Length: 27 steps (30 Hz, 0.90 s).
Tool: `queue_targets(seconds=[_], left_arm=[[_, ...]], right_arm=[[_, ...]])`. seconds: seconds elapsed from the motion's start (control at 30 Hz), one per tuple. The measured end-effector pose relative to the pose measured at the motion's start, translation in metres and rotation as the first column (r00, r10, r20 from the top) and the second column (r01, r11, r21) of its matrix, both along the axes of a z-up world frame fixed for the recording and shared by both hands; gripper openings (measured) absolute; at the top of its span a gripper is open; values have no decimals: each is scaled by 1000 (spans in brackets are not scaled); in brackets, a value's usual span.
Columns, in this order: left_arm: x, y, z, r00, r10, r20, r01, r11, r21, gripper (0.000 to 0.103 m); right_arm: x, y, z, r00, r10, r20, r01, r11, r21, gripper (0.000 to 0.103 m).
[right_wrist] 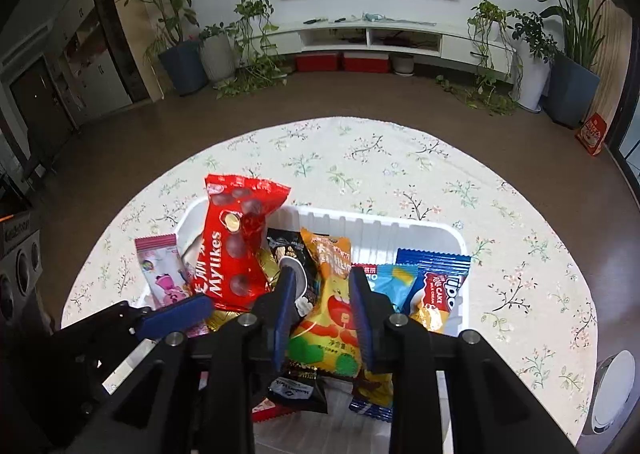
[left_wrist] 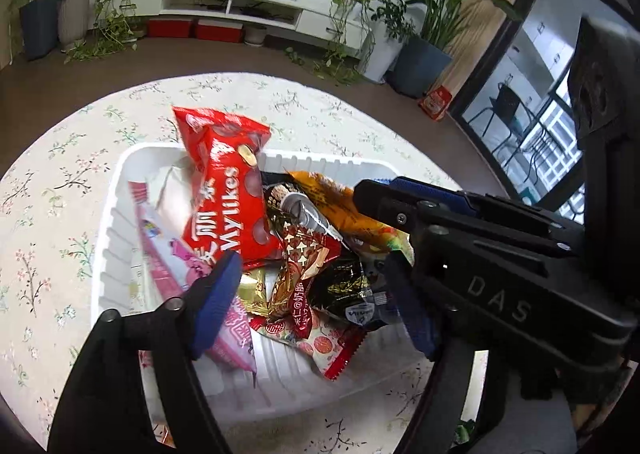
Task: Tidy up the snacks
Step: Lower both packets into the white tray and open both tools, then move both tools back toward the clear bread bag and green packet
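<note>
Blue pads [right_wrist: 282,318] on the right gripper [right_wrist: 320,318] are standing apart at the lower centre of the right view, straddling the orange packet [right_wrist: 332,318] without visibly pinching it. In the left view the left gripper [left_wrist: 308,294] is hanging at the bottom of the frame with its fingers spread wide over the pile, nothing between them.

Just beyond, the white tray [right_wrist: 372,230] is sitting mid-frame on the floral cloth [right_wrist: 360,158], and the snacks are lying heaped inside it. A black packet [right_wrist: 286,254] is leaning left of the orange one, with a blue cake packet [right_wrist: 438,286] to its right. The red bag [right_wrist: 232,246] is standing tallest at the tray's upper left, poking above the rim, and a pink sachet [right_wrist: 160,270] is sticking out over the left wall.

These wrappers are looking light, thin and crinkly, so they will likely slide and buckle under the pads. Taking the orange packet across its filled middle, or at a crimped end seal, is probably the safest hold; a glossy flat face may slip out. The contents may be brittle, so a gentle squeeze is looking wise.

Farther off, plants [right_wrist: 172,14] and a TV stand [right_wrist: 372,38] are lining the upper edge.
</note>
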<state>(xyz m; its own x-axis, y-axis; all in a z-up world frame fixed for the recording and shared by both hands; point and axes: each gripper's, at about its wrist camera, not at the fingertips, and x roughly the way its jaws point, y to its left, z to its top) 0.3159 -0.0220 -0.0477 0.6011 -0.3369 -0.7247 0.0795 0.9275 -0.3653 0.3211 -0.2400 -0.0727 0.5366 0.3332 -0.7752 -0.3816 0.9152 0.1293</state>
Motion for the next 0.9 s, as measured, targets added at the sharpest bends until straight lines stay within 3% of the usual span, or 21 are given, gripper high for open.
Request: queue_targets(seconds=[0.2, 0.3, 0.43, 0.57, 0.73, 0.9], left_arm=[[-11, 8, 3, 1000, -2, 8, 2, 1000, 8, 80], [-18, 11, 6, 1000, -7, 21, 7, 1000, 12, 91], [-30, 11, 16, 999, 5, 40, -5, 1000, 17, 95], [-56, 20, 34, 996, 7, 93, -9, 1000, 26, 102], [-100, 33, 54, 988, -10, 154, 2, 999, 51, 102], [-141, 53, 69, 983, 18, 180, -24, 999, 30, 102]], right_arm=[[0, -9, 6, 1000, -27, 9, 26, 999, 35, 43], [-3, -14, 8, 999, -41, 20, 40, 998, 56, 60], [-10, -27, 16, 995, -82, 64, 76, 994, 81, 76], [-18, -41, 22, 992, -107, 69, 98, 988, 121, 77], [-42, -60, 30, 988, -127, 92, 112, 983, 147, 78], [-72, -82, 36, 981, -161, 111, 137, 972, 193, 85]])
